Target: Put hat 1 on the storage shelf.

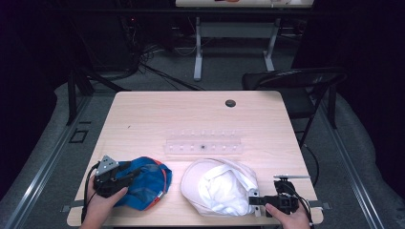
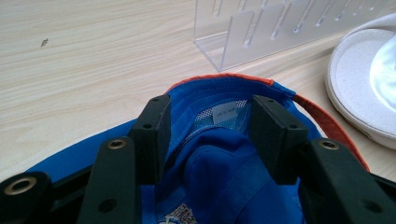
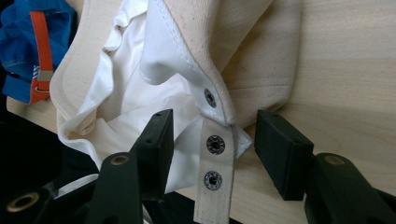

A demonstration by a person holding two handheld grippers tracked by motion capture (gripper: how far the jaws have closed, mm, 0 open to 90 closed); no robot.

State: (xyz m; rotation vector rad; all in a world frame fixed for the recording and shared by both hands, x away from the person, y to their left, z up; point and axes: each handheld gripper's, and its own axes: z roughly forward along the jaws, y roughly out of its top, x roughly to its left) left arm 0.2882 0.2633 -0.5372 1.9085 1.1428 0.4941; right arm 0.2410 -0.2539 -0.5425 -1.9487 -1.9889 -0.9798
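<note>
Left gripper (image 1: pixel 125 177): sitting over the blue cap (image 1: pixel 145 183), jaws standing apart around the cap's rumpled blue fabric; from its own view I cannot tell whether the pads are pressing on the cloth.
Blue cap: lying upside down right under and ahead of the left gripper, orange trim showing along its far edge.
Clear rack (image 1: pixel 203 142): standing beyond the left gripper, up and to its right, well apart from both caps.
White cap (image 1: pixel 217 186): lying upside down just left of the right gripper, white lining showing.
Snap strap (image 3: pixel 214 158): hanging between the right gripper's jaws, touching neither pad.
Right gripper (image 1: pixel 254 201): pointing at the white cap's back edge, jaws spread wide, gripping nothing.
</note>
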